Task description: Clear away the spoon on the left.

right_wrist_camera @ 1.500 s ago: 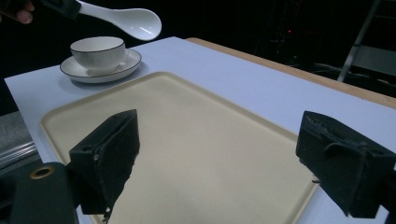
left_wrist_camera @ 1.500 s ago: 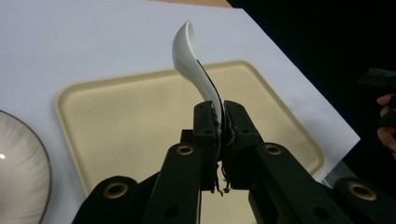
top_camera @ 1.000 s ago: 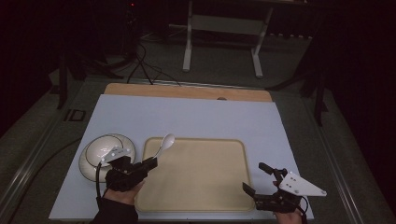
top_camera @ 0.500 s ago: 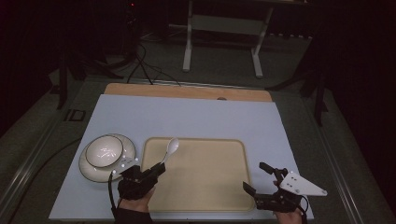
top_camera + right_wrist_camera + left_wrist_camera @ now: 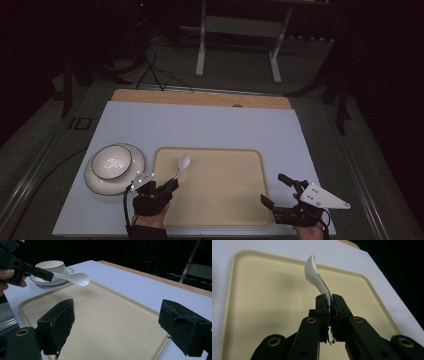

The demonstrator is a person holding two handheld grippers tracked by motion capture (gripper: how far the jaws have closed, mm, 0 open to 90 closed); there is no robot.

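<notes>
Now the left hand-held gripper [image 5: 172,184] grips the spoon [image 5: 182,164] handle above the tray [image 5: 235,200]; lower it gently; right hand-held gripper [image 5: 279,190] waits released.

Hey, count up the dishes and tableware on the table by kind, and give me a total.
Spoon: 1
Bowl: 1
Saucer: 1
Tray: 1
Total: 4

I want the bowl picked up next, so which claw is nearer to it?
The left claw. It sits just right of the bowl and its plate, holding the spoon over the tray. The right claw is across the tray, open.
</notes>
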